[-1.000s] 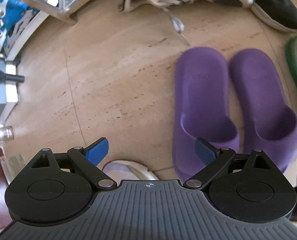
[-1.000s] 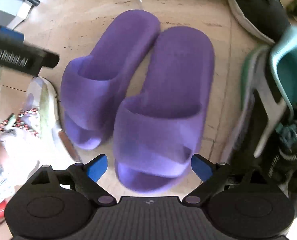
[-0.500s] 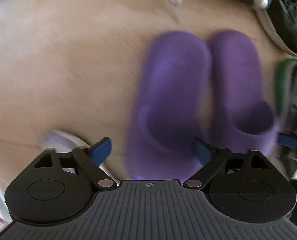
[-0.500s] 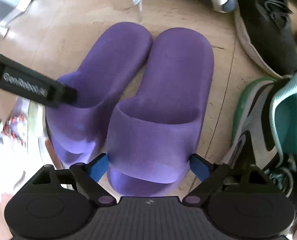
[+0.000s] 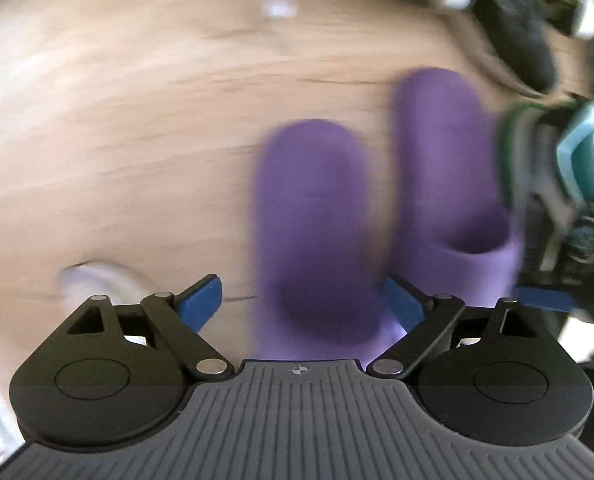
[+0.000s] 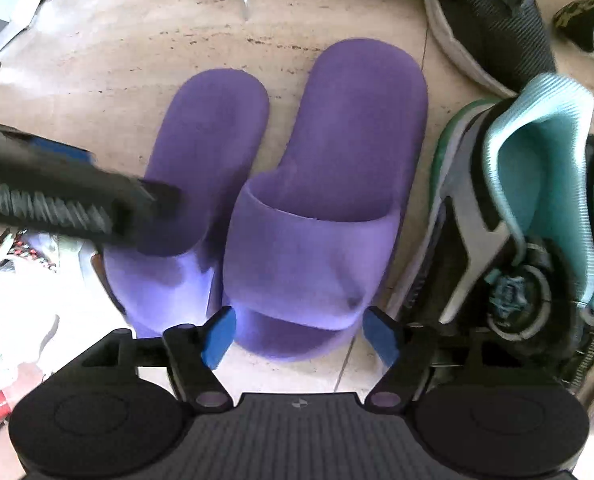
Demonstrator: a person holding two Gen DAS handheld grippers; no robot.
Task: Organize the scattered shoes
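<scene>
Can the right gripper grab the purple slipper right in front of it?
Probably yes. The right gripper has just been closing, its blue pads either side of the slipper's toe, not clearly pressing yet. Nothing lies between; the teal sneaker sits off to the side.

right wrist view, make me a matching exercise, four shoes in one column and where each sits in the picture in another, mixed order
Things:
1. purple slide nearer the left hand-held gripper
2. purple slide between the right hand-held gripper's fingers
3. teal and grey sneaker
4. black sneaker

Places:
A. top right
B. right edge
C. centre
D. left of centre

Pairs: 1-D, 2-C, 3-B, 4-A
</scene>
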